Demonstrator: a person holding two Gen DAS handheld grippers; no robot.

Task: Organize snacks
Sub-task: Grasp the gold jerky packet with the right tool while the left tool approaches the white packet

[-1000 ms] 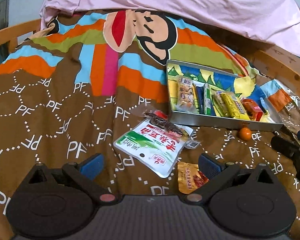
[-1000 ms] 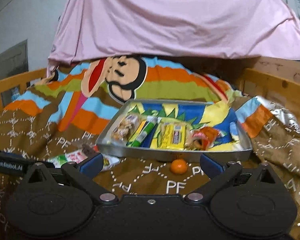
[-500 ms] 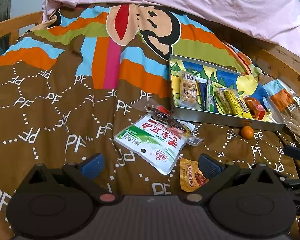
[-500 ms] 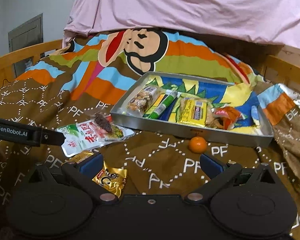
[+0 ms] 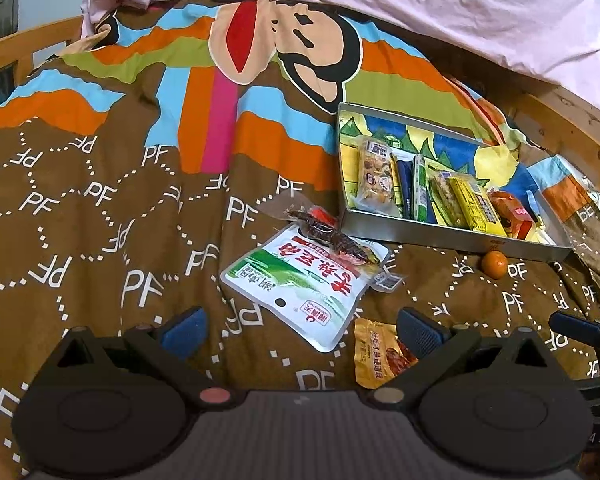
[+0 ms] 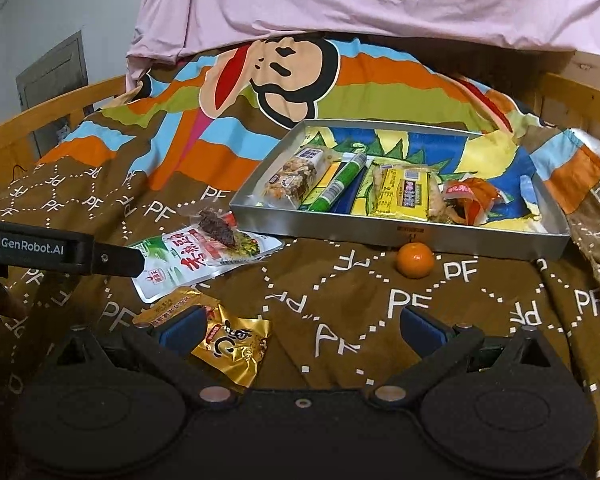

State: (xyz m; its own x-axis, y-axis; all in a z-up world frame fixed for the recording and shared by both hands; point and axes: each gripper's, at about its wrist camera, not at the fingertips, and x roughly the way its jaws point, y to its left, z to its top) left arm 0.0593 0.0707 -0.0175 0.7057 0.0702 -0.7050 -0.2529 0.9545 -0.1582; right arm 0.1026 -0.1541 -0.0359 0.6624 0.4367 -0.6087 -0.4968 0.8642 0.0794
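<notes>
Both the left gripper (image 5: pixel 298 326) and right gripper (image 6: pixel 300 326) hover spread and empty, the crinkled gold foil snack packet (image 6: pixel 228 340) just ahead, probably bound for the shallow metal tray (image 6: pixel 400 230) beyond.

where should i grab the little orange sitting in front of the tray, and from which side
Grip the orange across its widest middle, coming from above. It is round and rests alone on the blanket, so the jaws fit either side. It lies close to the tray front wall, so close left-right along that wall. The right gripper looks best placed.
</notes>
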